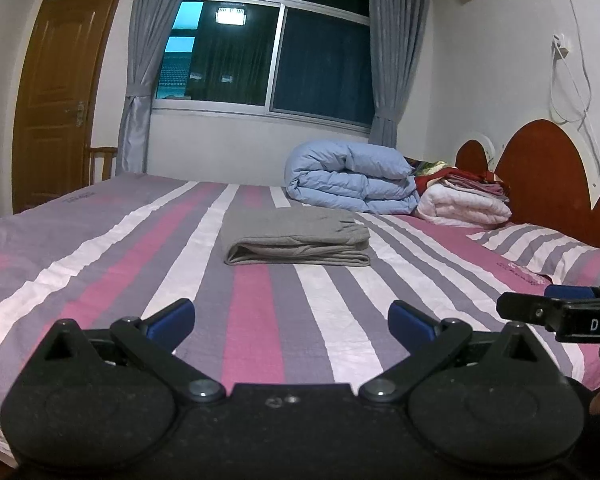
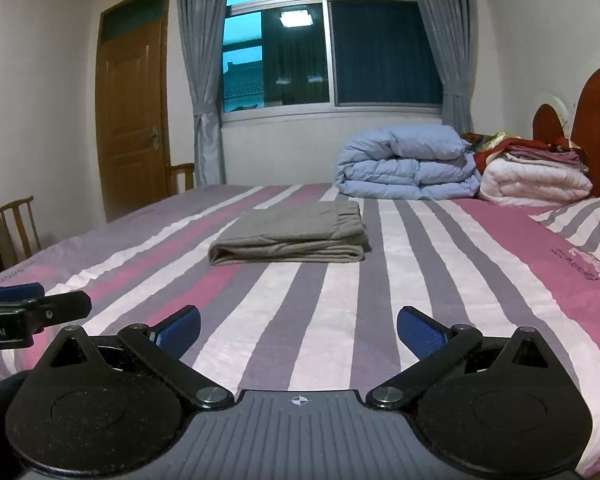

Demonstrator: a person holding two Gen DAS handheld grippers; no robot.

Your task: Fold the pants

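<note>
The grey pants (image 1: 296,236) lie folded into a compact stack on the striped bed (image 1: 100,264), also seen in the right wrist view (image 2: 292,236). My left gripper (image 1: 292,324) is open and empty, held above the near part of the bed, well short of the pants. My right gripper (image 2: 298,330) is open and empty too, beside the left one at about the same distance. The right gripper shows at the right edge of the left wrist view (image 1: 560,312), and the left gripper at the left edge of the right wrist view (image 2: 32,312).
A rolled blue duvet (image 1: 352,176) and a pile of white and red bedding (image 1: 464,196) sit at the far right by the red headboard (image 1: 540,168). A striped pillow (image 1: 548,248) lies at right. Wooden chairs (image 2: 18,224) and a door (image 2: 132,112) stand left.
</note>
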